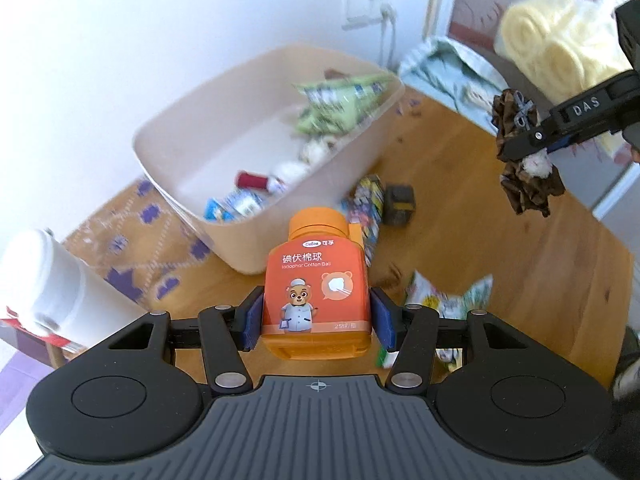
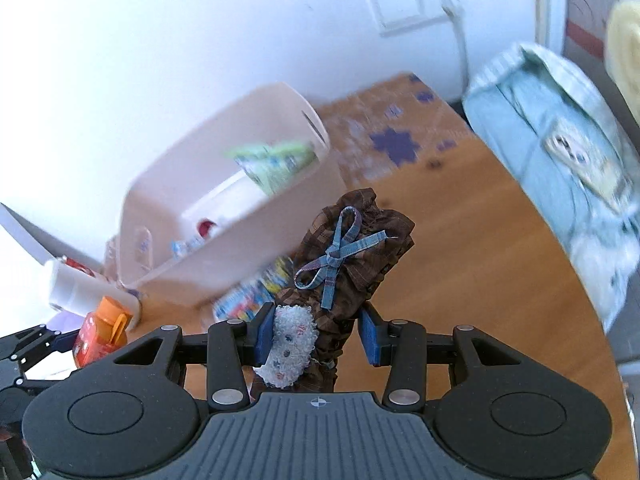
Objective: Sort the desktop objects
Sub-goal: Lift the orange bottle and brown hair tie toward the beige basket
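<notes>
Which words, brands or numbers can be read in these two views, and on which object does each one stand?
"Cofoe": orange bottle, logo under its cap.
"碘伏棉球": same bottle, large white text.
"Iodophor Cotton Ball": same bottle, line beneath.
"25": bottle's lower edge; characters after it too small.
"DAS": right gripper, on its arm.
Packets in the beige bin and on the table: too blurred.

Our left claw (image 1: 317,316) is matte black, with a ribbed dark grey base plate marked by a small crosshair, a round disc recess on each side, and silver rivets at the linkage pivots. Its fingers carry blue pads (image 1: 251,320). Our right claw (image 2: 316,336) is built alike; seen from the left wrist, its side bears white letters "DAS" and one small silver screw.
</notes>
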### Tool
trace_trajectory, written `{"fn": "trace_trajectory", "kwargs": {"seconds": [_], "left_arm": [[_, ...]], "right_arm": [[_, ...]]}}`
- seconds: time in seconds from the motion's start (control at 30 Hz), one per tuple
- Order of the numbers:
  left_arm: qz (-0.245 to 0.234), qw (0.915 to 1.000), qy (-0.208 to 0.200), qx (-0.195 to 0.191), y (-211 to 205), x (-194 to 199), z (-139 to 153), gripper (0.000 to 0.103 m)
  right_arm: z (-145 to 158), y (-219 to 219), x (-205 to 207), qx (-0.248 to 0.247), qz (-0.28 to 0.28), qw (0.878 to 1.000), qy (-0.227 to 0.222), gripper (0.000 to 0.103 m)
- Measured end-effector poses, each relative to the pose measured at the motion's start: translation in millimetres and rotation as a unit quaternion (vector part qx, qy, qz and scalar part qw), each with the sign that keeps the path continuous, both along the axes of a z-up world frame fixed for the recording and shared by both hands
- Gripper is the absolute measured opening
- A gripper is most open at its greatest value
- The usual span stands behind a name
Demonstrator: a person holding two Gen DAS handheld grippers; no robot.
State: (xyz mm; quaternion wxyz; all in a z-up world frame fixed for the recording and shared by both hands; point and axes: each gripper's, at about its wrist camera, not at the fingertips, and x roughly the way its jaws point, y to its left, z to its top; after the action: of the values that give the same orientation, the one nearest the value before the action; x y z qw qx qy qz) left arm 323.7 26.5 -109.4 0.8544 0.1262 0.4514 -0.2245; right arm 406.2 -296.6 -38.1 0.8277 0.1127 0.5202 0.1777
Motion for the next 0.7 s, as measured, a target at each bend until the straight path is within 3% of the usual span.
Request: {"fn": "trace_trajectory", "kwargs": {"seconds": [0.33,0.53,0.7], "left_arm": [[0.064,0.9957,-0.067,-0.009,1,39,40,0.055],[0.094,0.9916,-0.088,-0.014,-14,66,47,0.055],[0.127,0.9876,-0.091,-0.018,-30,88,40,0.055]], "right_arm": [[29,14,50,0.012,0.026,0.999,-0.042,0.041],[33,33,81,0.017,0.039,0.998,-0.052,0.041],[23,55,112,0.022,0.046,0.998,-0.023,0.041]]}}
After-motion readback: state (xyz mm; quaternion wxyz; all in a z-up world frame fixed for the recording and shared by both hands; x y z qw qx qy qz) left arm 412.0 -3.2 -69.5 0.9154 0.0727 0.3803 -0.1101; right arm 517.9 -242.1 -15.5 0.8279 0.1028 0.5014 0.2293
